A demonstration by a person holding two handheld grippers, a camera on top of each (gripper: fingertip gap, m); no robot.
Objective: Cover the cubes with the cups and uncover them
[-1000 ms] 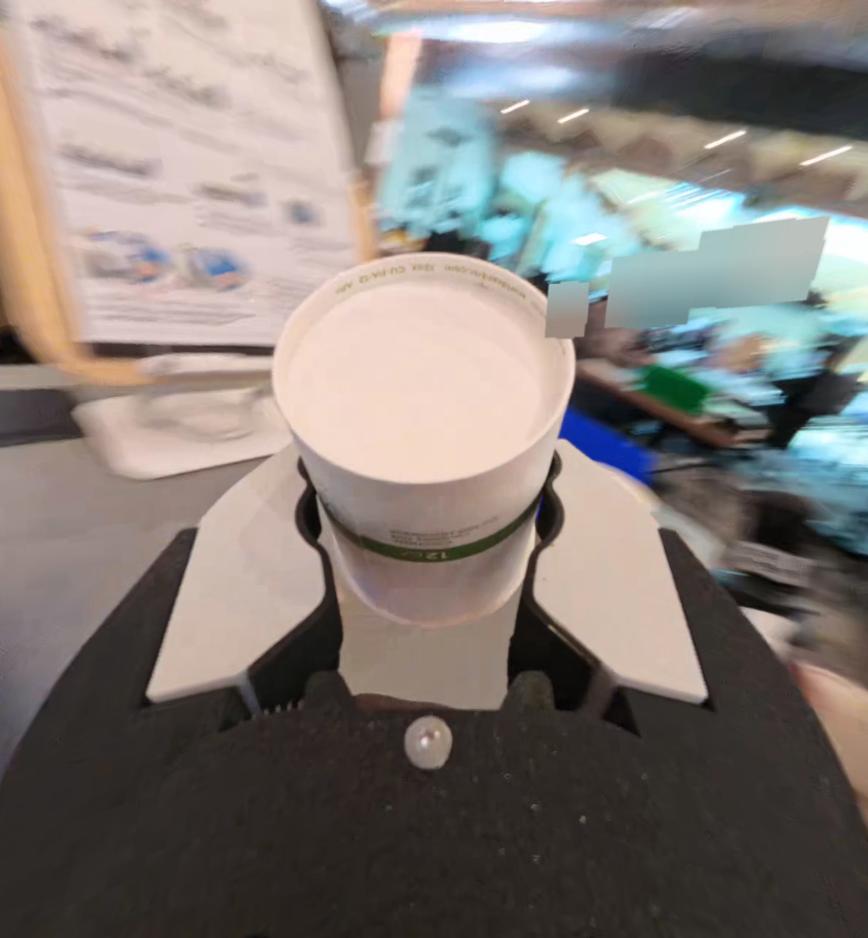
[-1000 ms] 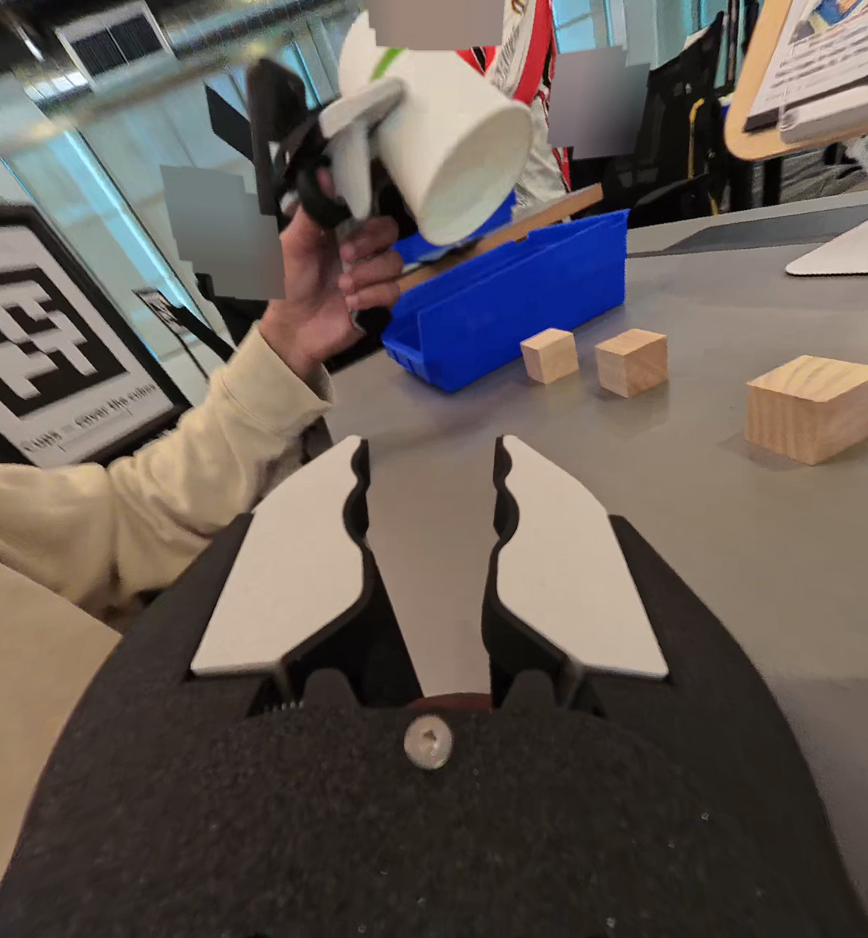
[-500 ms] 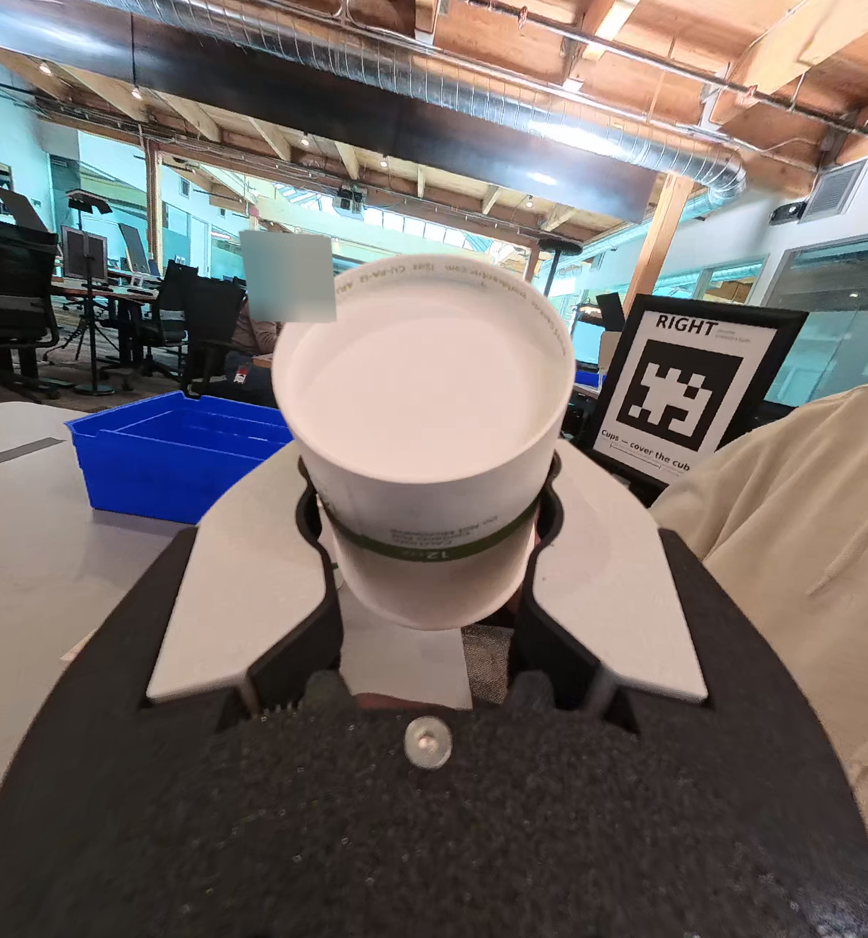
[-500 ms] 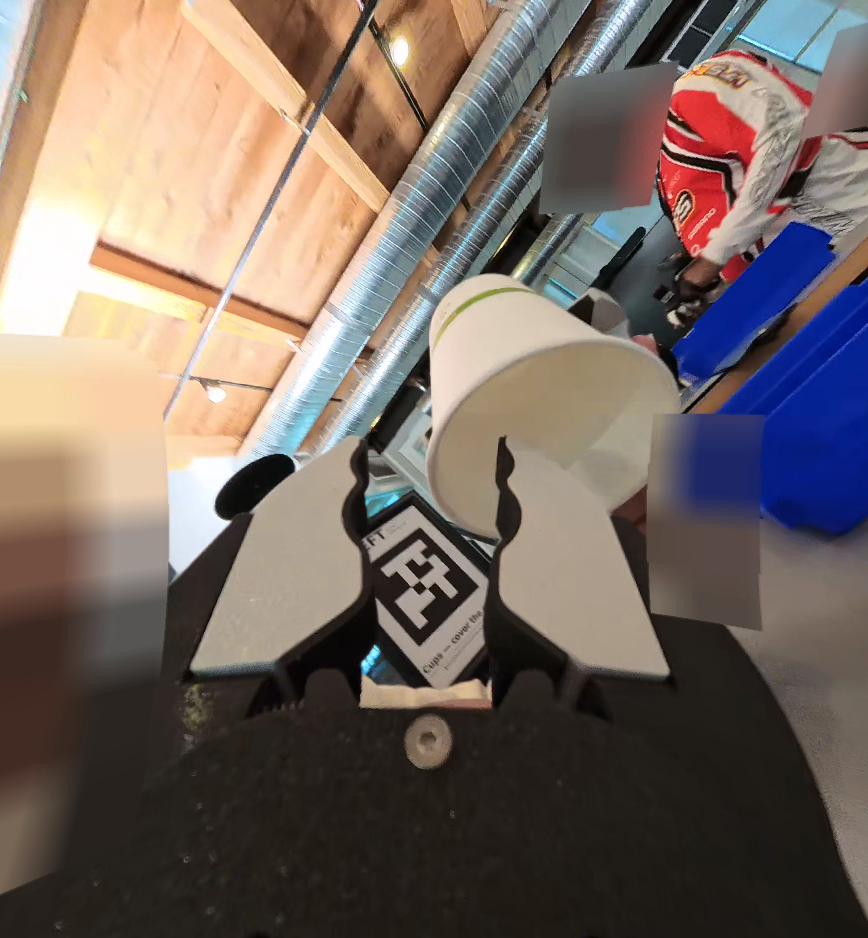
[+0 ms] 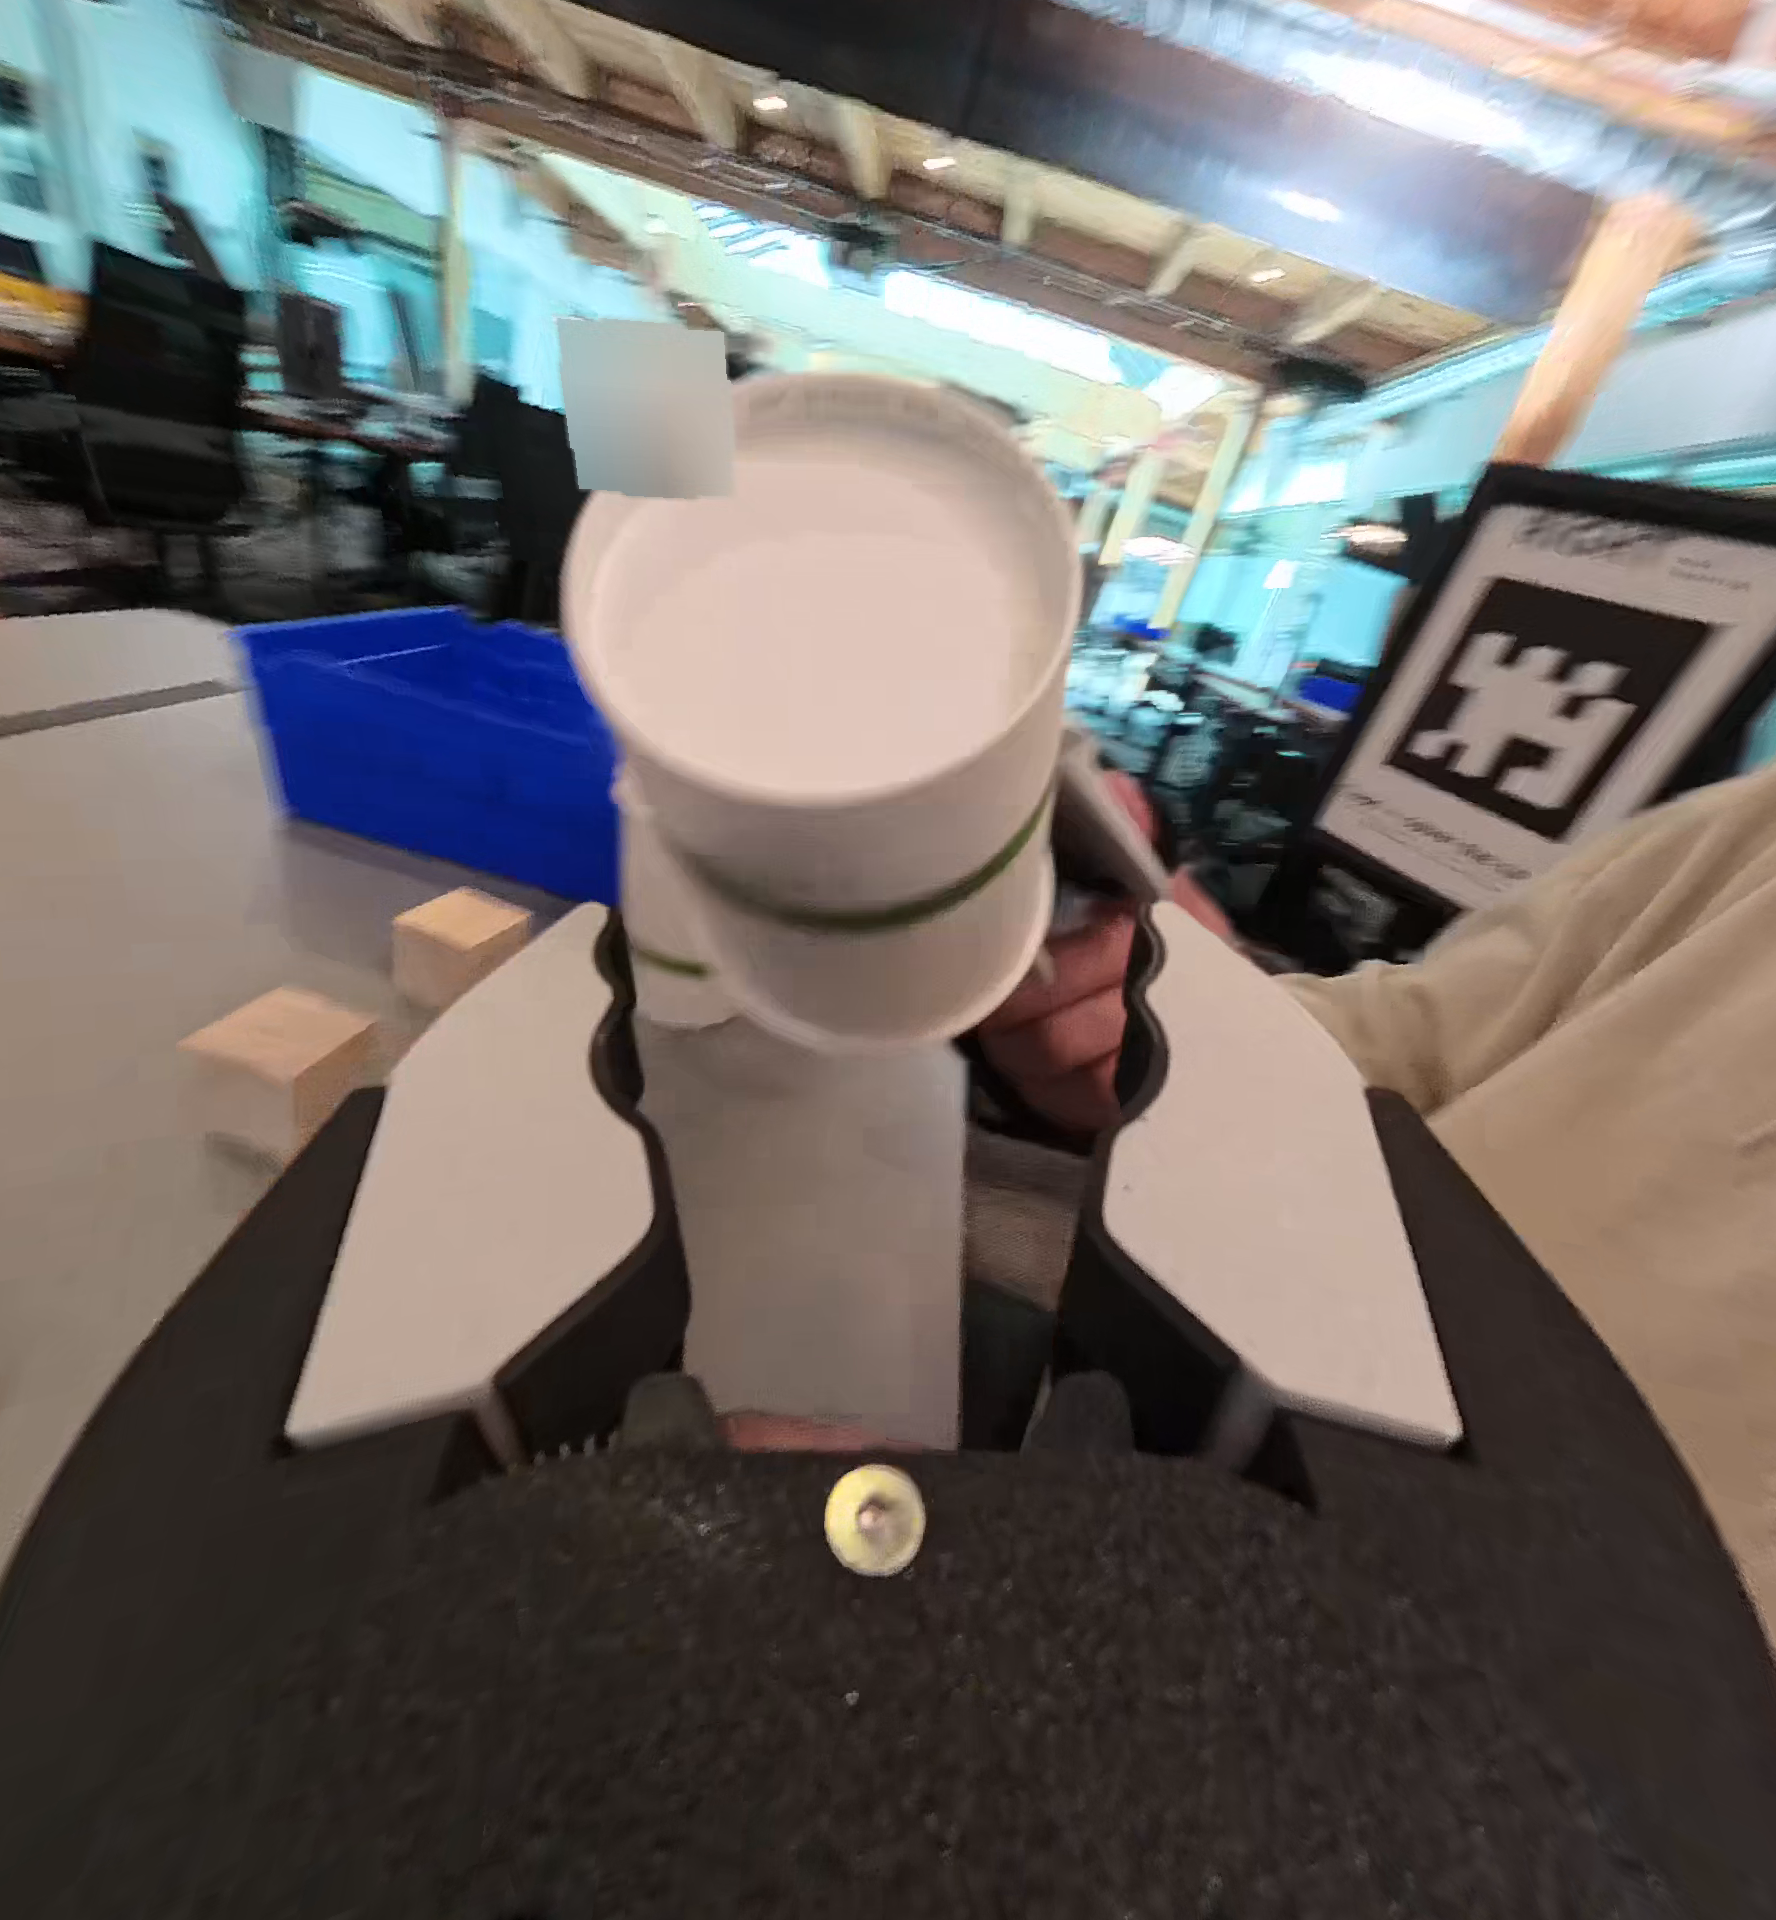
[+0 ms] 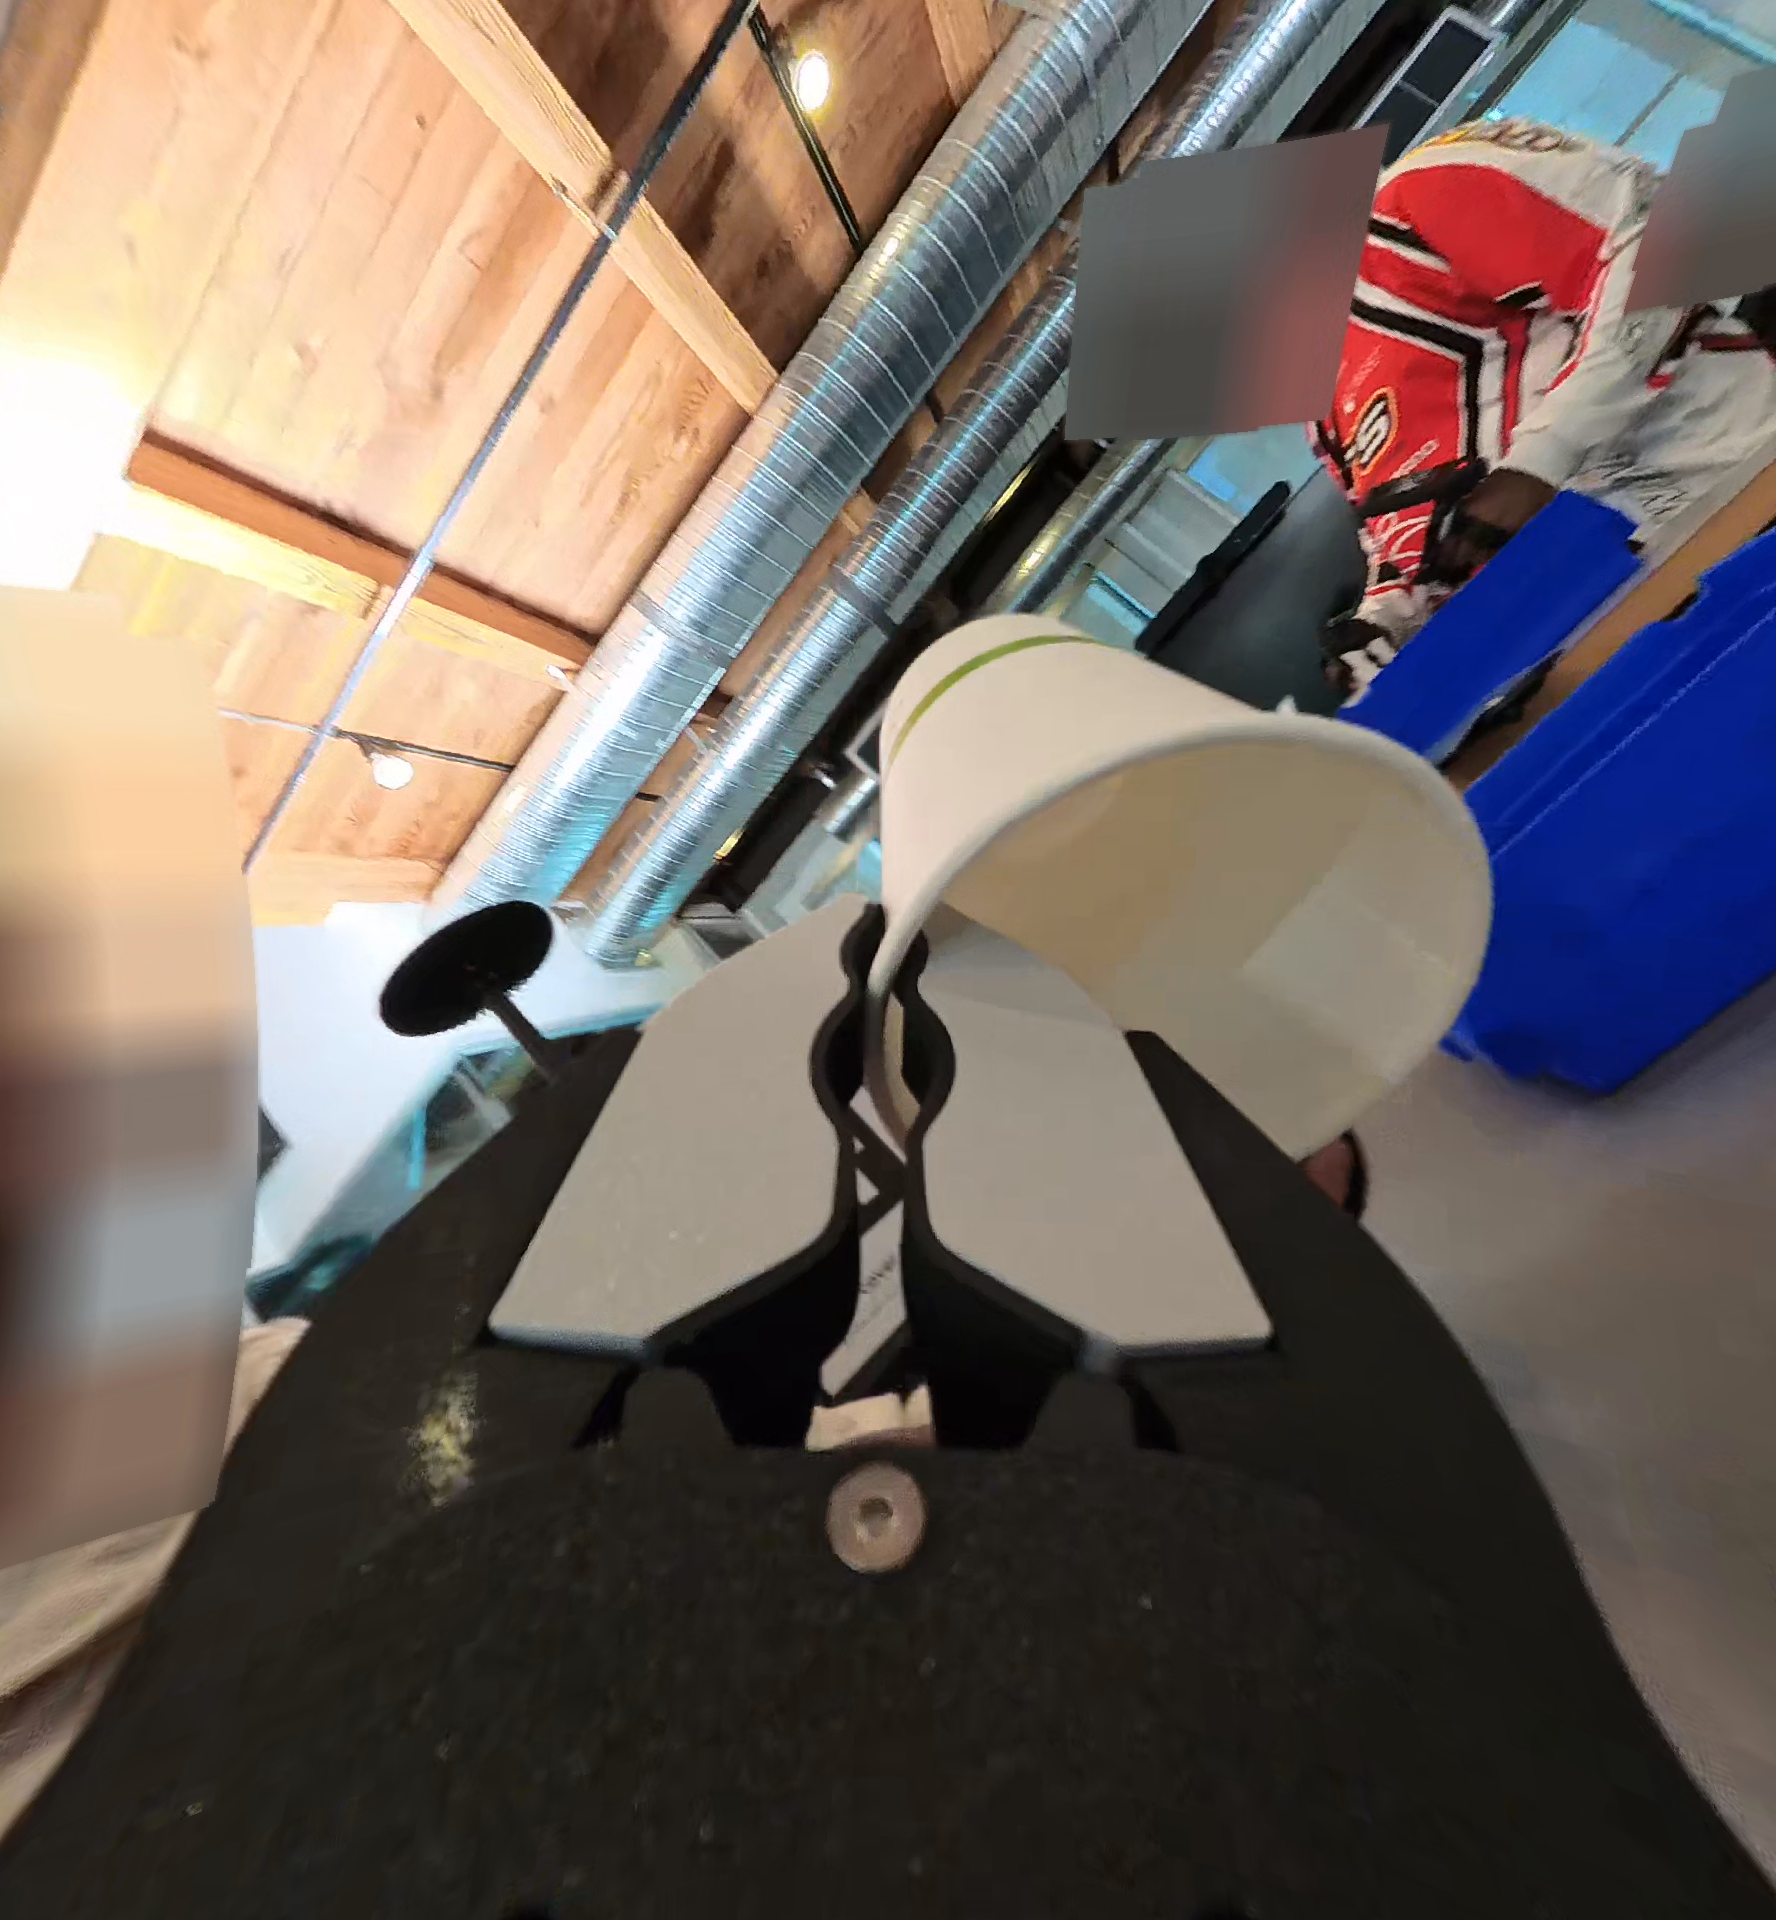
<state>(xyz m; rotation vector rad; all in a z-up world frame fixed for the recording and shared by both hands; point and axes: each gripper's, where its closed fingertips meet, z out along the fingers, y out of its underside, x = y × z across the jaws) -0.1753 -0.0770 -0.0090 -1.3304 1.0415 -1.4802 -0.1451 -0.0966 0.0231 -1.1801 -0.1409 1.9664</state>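
While the left tool [image 5: 873,997] gapes wide, the right tool [image 6: 889,997] pinches an empty paper cup's [image 6: 1175,852] rim.

Each pair of tongs, left [image 5: 879,997] and right [image 6: 889,997], is built from two flat pale-grey fingers [image 5: 494,1195] with wavy black inner edges, mounted on a broad black body of grainy, felt-like texture. A single round metal screw [image 5: 873,1519] is set at the centre of each body. A cream-coloured sleeve [image 5: 1590,997] is worn by the person.
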